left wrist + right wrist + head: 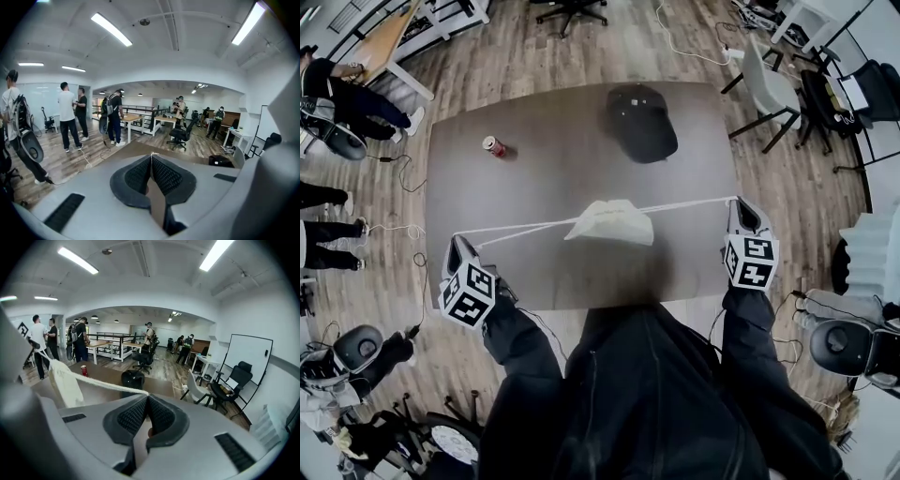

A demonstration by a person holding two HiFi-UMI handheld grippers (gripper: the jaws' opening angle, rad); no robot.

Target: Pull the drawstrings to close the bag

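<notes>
left gripper (457, 243), right gripper (742, 204), held wide apart (jaws clamped on drawstrings (694, 203))

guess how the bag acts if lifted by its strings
Probably floppy: the bag looks like creased, slumped cloth. Likely light: the taut strings seem to hold it partly off the table. It may swing rather than tip.

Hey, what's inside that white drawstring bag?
Nothing shows: the white bag looks drawn together at the mouth by its drawstrings, and its fabric covers any contents.

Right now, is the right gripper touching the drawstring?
Touching. In the right gripper view, the right gripper is shut on the drawstring, which runs taut to the bag.
</notes>
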